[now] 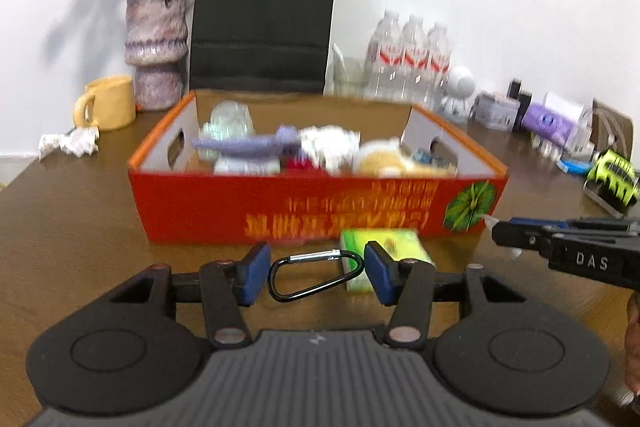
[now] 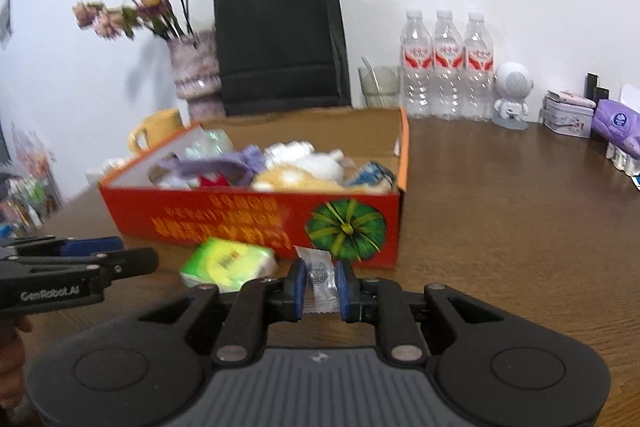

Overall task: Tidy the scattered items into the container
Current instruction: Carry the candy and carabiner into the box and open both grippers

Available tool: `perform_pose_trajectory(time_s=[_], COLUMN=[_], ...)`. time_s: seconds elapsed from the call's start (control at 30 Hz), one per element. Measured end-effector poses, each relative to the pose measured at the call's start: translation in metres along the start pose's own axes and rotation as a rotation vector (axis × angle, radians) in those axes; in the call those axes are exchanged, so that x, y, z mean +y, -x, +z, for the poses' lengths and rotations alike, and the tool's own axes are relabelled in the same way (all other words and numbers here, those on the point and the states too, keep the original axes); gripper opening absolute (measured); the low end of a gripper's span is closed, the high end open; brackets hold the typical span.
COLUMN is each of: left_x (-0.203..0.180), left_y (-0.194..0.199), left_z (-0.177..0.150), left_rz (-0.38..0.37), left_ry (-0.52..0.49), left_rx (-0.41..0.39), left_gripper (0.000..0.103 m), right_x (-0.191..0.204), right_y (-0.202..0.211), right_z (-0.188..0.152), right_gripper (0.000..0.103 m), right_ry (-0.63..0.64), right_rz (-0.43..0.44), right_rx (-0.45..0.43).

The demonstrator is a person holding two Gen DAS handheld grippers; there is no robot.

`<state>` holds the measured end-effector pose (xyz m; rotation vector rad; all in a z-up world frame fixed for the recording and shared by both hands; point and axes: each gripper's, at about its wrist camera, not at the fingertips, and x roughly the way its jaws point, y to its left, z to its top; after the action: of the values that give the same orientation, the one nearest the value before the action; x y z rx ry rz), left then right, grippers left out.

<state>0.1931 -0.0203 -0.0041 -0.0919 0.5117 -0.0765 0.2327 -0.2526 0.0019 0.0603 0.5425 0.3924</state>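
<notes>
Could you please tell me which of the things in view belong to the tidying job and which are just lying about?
Job:
red box
carabiner between the open left gripper
green packet
clear sachet in the right gripper

Lying about:
yellow mug
vase
black bag
water bottles

Your left gripper (image 1: 316,273) hangs low with its jaws spread wide. Your right gripper (image 2: 322,283), just to its right, is clamped nearly closed on a small clear packet (image 2: 320,277).
</notes>
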Motion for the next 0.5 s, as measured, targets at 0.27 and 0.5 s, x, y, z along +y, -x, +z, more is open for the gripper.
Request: perform_pose_trajectory(time_s=[0.27, 0.5], left_x=[0.018, 0.042], left_y=[0.000, -0.048], left_z=[0.058, 0.099], left_rz=[-0.020, -0.049], left_ry=[0.009, 0.065], left_rx=[-0.107, -0.104], left_gripper=[0.053, 0.053], right_x=[0.019, 0.026], right_y=[-0.004, -0.049], right_z=[0.052, 0.101], right_gripper=[0.015, 0.015], right_ry=[0.043, 0.090], right_rz=[0.033, -0.006], right_rx=[-0.065, -0.078])
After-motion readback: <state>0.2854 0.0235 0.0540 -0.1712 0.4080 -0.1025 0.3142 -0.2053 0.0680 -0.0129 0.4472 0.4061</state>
